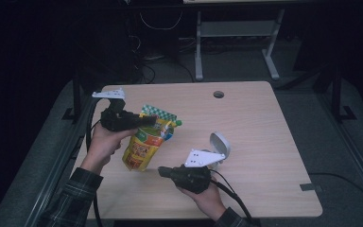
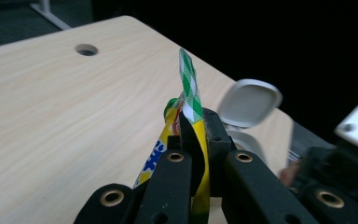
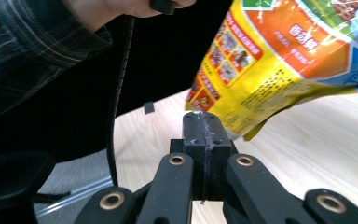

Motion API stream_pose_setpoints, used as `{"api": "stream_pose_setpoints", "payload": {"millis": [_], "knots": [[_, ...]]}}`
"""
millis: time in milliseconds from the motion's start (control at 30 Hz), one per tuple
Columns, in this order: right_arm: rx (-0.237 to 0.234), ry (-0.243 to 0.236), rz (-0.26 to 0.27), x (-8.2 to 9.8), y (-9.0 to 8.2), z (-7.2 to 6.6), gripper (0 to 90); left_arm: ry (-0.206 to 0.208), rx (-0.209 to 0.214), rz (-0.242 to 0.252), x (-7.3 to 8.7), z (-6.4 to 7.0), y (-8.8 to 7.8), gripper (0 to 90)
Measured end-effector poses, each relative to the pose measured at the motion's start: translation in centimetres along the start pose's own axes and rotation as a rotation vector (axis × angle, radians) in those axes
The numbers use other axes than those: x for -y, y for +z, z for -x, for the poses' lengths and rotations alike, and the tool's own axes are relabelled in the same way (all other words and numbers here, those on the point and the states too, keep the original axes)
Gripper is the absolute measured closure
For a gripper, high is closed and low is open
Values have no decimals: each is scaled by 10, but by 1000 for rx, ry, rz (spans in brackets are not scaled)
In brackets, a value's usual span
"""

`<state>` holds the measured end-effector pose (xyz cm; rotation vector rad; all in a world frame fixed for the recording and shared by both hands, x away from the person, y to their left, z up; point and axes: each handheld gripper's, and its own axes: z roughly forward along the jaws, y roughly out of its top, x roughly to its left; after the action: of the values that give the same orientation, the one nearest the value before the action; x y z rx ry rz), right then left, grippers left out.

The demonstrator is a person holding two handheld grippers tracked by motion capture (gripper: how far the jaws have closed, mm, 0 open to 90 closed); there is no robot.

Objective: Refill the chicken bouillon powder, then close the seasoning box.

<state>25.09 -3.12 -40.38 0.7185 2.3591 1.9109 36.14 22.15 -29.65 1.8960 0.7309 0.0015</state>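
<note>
Yellow and orange printed film makes up the snack pouch, which hangs left of centre in the high view, lifted off the pale wood counter with its lower end tilted toward the bottom of the frame. The left claw is clamped on the pouch near its green-and-white checked top seal; in the left gripper view the two black jaws press the yellow film between them, and the checked strip stands up above the pads at the middle of the frame. The person's left hand holds that gripper at the left of the high view, a plaid sleeve below it.

The right claw sits at lower centre of the high view, just below the pouch's bottom edge. In the right gripper view its jaws are pressed together with nothing between them, and the pouch hangs in the upper right of that frame, its lower corner just above the pads; whether they touch cannot be told.

A grey flip-lid container stands open on the counter, right of the pouch and just beside the right gripper.
</note>
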Motion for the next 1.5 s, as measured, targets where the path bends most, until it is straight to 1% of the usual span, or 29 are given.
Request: {"api": "stream_pose_setpoints", "payload": {"millis": [133,233,267,300,333,400,433,467,533,567,667,700,767,833,900,967,1033,1067,1167,1200,1233,1300,1433,1500], "knots": [[12,-8,-19,-2,-10,3,900,-1,-12,33,6,-9,7,898],[21,-15,-26,-3,-16,5,900,7,-20,35,9,-13,13,898],[30,-20,-32,-3,-23,8,900,5,-22,38,11,-15,17,897],[30,-20,-32,-3,-23,8,900,5,-22,38,11,-15,17,897],[40,-30,-38,-4,-29,12,900,19,-28,42,12,-17,21,897],[43,-30,-40,-4,-31,13,900,20,-29,49,13,-18,23,897],[56,-38,-47,-4,-38,17,900,37,-27,67,14,-20,25,897],[62,-42,-48,-4,-41,18,900,40,-28,72,15,-21,25,896],[66,-42,-51,-4,-43,20,900,47,-30,72,16,-22,26,896],[80,-41,-51,-4,-50,25,900,53,-31,75,19,-23,26,896],[93,-37,-59,-3,-58,32,900,69,-49,60,28,-26,26,895],[98,-36,-58,-2,-61,34,900,66,-50,57,31,-27,25,895],[103,-24,-63,-1,-66,37,900,60,-37,84,37,-28,19,895],[112,-22,-62,-1,-71,40,900,68,-36,92,40,-28,14,894],[121,-19,-65,0,-75,42,900,65,-35,97,42,-28,11,892],[124,-20,-69,1,-78,44,900,62,-26,104,47,-28,3,891],[127,-16,-81,3,-82,46,900,60,-27,110,52,-27,-4,888],[126,-12,-84,3,-83,46,900,67,-28,103,55,-26,-11,887],[130,-13,-89,4,-86,47,900,66,-33,105,63,-24,-22,887],[130,-14,-84,4,-88,47,900,66,-33,105,63,-24,-22,887],[132,-18,-83,3,-89,47,900,73,-40,99,67,-22,-27,887],[139,-20,-88,3,-91,47,900,76,-38,97,72,-21,-32,887],[143,-24,-89,4,-95,48,900,73,-40,101,77,-19,-38,887],[144,-26,-93,4,-97,49,900,79,-52,93,83,-17,-44,886]]}}
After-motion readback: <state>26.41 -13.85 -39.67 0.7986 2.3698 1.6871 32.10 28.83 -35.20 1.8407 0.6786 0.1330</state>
